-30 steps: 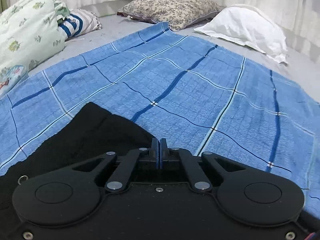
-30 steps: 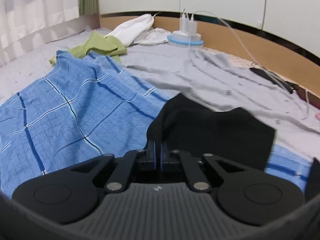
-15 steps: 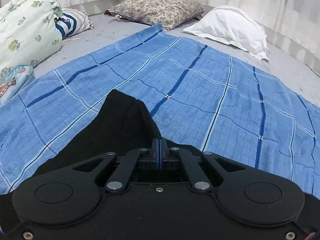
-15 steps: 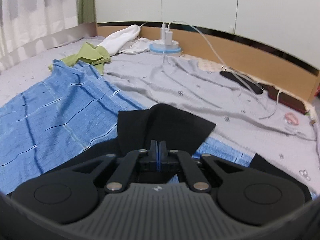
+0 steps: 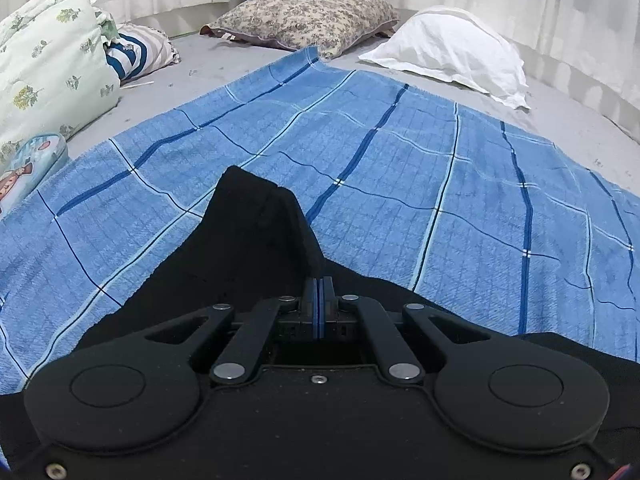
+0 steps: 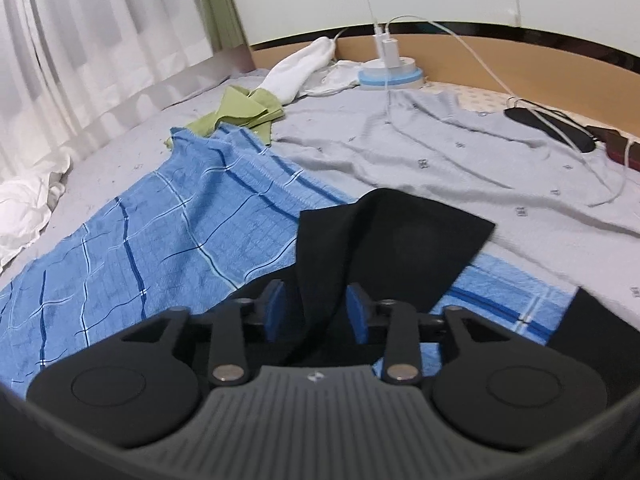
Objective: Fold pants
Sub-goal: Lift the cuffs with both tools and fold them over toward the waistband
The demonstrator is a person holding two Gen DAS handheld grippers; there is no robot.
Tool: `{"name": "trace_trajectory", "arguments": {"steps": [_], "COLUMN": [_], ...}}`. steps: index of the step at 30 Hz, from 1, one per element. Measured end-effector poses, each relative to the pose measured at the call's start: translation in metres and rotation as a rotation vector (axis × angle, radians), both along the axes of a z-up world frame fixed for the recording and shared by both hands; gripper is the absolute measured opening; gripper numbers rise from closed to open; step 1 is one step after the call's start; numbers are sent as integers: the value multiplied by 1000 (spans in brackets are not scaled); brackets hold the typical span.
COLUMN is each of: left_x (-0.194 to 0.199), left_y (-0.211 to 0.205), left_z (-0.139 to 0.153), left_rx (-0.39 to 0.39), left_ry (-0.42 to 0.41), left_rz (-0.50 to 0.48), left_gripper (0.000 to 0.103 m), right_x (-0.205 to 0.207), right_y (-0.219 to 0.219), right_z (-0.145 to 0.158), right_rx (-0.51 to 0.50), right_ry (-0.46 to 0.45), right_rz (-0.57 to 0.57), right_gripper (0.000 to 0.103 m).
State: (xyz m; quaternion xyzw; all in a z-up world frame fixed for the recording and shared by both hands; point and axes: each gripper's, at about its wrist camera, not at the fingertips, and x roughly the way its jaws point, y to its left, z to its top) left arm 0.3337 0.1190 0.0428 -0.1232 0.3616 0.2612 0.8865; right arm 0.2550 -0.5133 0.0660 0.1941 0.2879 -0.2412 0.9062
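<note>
The black pants (image 5: 248,240) lie on a blue checked blanket (image 5: 400,168) on the bed. My left gripper (image 5: 317,284) is shut on a fold of the pants, which rises in a peak just ahead of the fingers. In the right wrist view the pants (image 6: 400,240) lie folded over on the blanket (image 6: 180,232). My right gripper (image 6: 316,304) is open, with a ridge of the black fabric standing between its blue pads (image 6: 274,312) but not pinched.
A floral pillow (image 5: 304,12), a white pillow (image 5: 452,48) and a bundled quilt (image 5: 44,64) sit at the bed's far side. A green cloth (image 6: 240,112), a white cloth (image 6: 300,72), a charger base (image 6: 388,76) with cables and a grey sheet (image 6: 440,152) lie by the headboard.
My right gripper has opened and let go of the pants. The black fabric peak ahead of my left gripper has moved forward over the blanket.
</note>
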Motion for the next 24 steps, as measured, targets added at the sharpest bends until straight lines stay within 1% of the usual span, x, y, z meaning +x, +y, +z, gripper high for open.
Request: {"name": "trace_trajectory", "arguments": {"steps": [2,3,6,10,15,16,18,21,22,23,24], "left_x": [1,1,2,3,3,3,3,4,6,7,7], "left_y": [1,1,3,6,8,8,7,6,5,5,5], "left_z": [-2,-3,-3,-3,-5,-5,-5,-6,-7,-8,-9], "left_rx": [1,1,-6,-18,-26,-25,-18,-11,-10,-11,-13], "left_ry": [3,3,0,-6,-5,-7,-9,-5,-1,3,7], "left_rz": [-4,-8,-13,-19,-25,-28,-35,-36,-33,-29,-24], "left_gripper": [2,2,2,2,2,2,2,2,2,2,2], "right_x": [3,4,4,7,20,23,32,54,62,68,71], "right_y": [-3,-6,-18,-28,-25,-23,-18,-5,0,2,5], "right_z": [-6,-9,-18,-26,-40,-43,-47,-51,-54,-56,-56], "right_rx": [45,77,169,206,225,218,160,9,-37,-62,-99], "right_ry": [-24,-38,-71,-100,-54,-44,-7,80,109,129,144], "right_rz": [-3,-14,-62,-90,-66,-62,-55,-41,-36,-40,-60], "right_gripper": [71,73,74,77,78,78,78,78,76,55,12]}}
